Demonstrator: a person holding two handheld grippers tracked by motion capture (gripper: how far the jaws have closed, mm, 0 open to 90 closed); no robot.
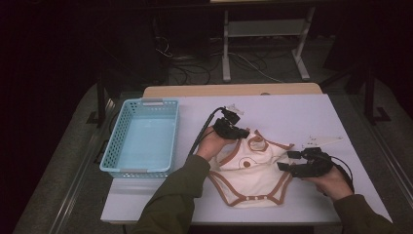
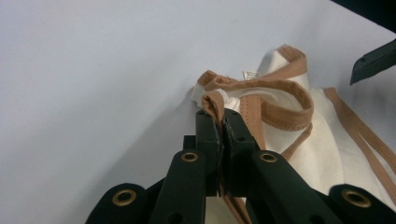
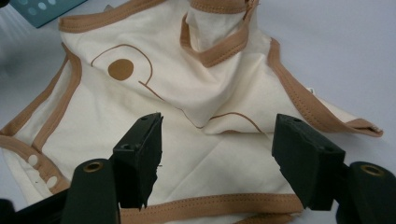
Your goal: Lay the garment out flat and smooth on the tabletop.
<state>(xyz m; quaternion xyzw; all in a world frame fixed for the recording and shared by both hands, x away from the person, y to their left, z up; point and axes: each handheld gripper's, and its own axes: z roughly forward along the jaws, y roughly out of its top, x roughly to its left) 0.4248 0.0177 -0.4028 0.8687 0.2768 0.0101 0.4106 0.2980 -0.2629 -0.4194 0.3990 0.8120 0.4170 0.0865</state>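
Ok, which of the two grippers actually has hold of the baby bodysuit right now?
The left gripper: its jaws are shut on the brown-trimmed neckline of the bodysuit. The right gripper hangs above the cloth with its jaws apart, gripping nothing.

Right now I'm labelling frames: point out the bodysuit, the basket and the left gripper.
bodysuit (image 1: 253,178), high view, cream front panel.
basket (image 1: 143,172), high view, near rim.
left gripper (image 2: 223,122), left gripper view, tips shut on bodysuit trim.

A dim lab or recording workspace. A white table (image 1: 302,117) stands on grey floor, with loose cables (image 1: 195,61) and a metal stand's legs (image 1: 265,41) in the dark beyond the claws. A blue plastic basket (image 1: 141,139) sits left of the left claw (image 1: 233,127).
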